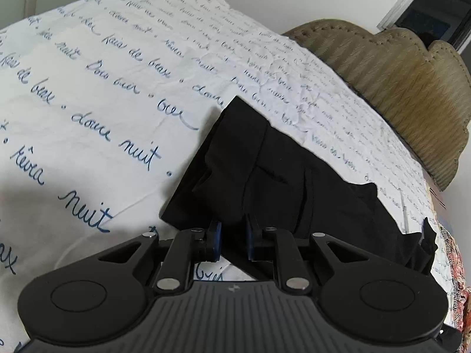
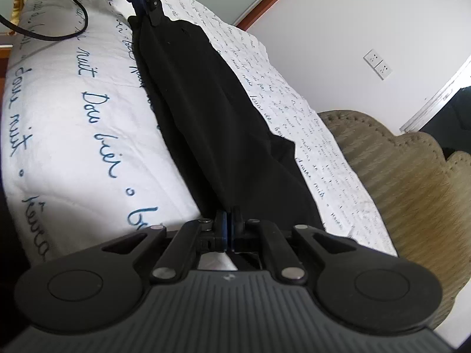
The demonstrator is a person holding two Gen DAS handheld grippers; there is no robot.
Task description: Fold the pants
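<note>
Black pants (image 1: 265,176) lie on a white bed sheet with blue handwriting (image 1: 88,103). In the left wrist view my left gripper (image 1: 234,242) has its blue pads a little apart with the pants' near edge between them. In the right wrist view the pants (image 2: 220,117) stretch long from my right gripper (image 2: 228,229), which is shut on their near end, to the left gripper (image 2: 144,0) at the far end, which pinches the cloth there.
An olive quilted headboard or cushion (image 1: 397,88) borders the bed on the right, also in the right wrist view (image 2: 397,176). A black cable (image 2: 73,23) lies on the sheet (image 2: 73,117) far left. A wall socket (image 2: 378,64) is on the white wall.
</note>
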